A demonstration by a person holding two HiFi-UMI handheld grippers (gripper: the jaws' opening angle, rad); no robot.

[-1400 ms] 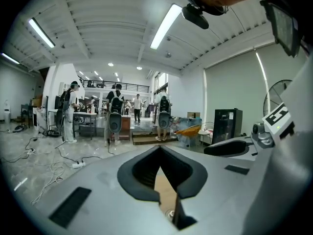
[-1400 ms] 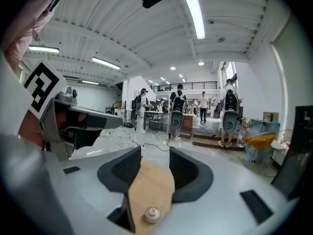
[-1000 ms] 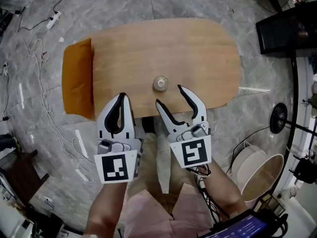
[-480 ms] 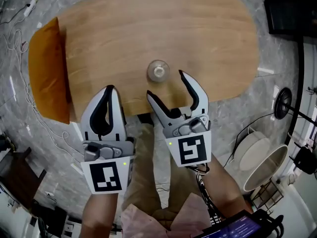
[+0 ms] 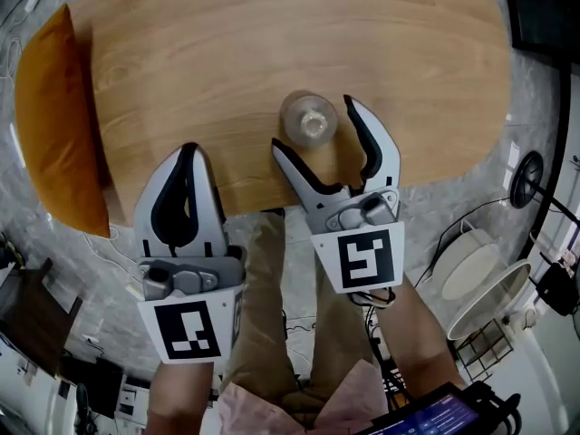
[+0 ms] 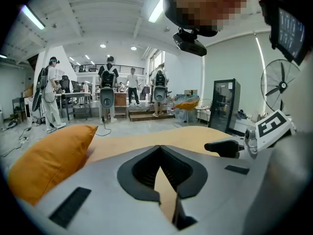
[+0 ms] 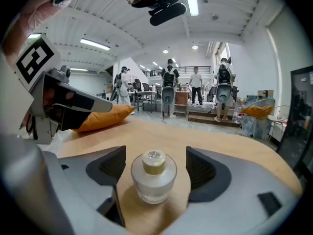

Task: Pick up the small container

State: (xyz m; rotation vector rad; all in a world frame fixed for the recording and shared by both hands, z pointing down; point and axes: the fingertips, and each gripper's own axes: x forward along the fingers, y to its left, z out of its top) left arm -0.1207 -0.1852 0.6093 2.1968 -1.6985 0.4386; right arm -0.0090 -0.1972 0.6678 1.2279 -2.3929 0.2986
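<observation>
The small container (image 5: 309, 120) is a clear round jar with a gold neck and a clear stopper. It stands upright on the oval wooden table (image 5: 181, 53), near the front edge. My right gripper (image 5: 313, 125) reaches over that edge, and its jaws are opening, one on each side of the jar. In the right gripper view the container (image 7: 153, 176) sits between the dark pads (image 7: 201, 168) with a gap on both sides. My left gripper (image 5: 188, 149) hovers at the table's front edge, left of the jar, and its jaws meet at the tips (image 6: 160, 149) with nothing held.
An orange cushion (image 5: 53, 125) lies on the table's left end. Right of the table, on the floor, are a white bin (image 5: 480, 284) and a fan stand (image 5: 527, 175). Several people stand far off in the hall (image 7: 195, 89).
Both grippers have moved forward to the table. The right jaws have spread wider and now flank the container. The left gripper stays shut.
</observation>
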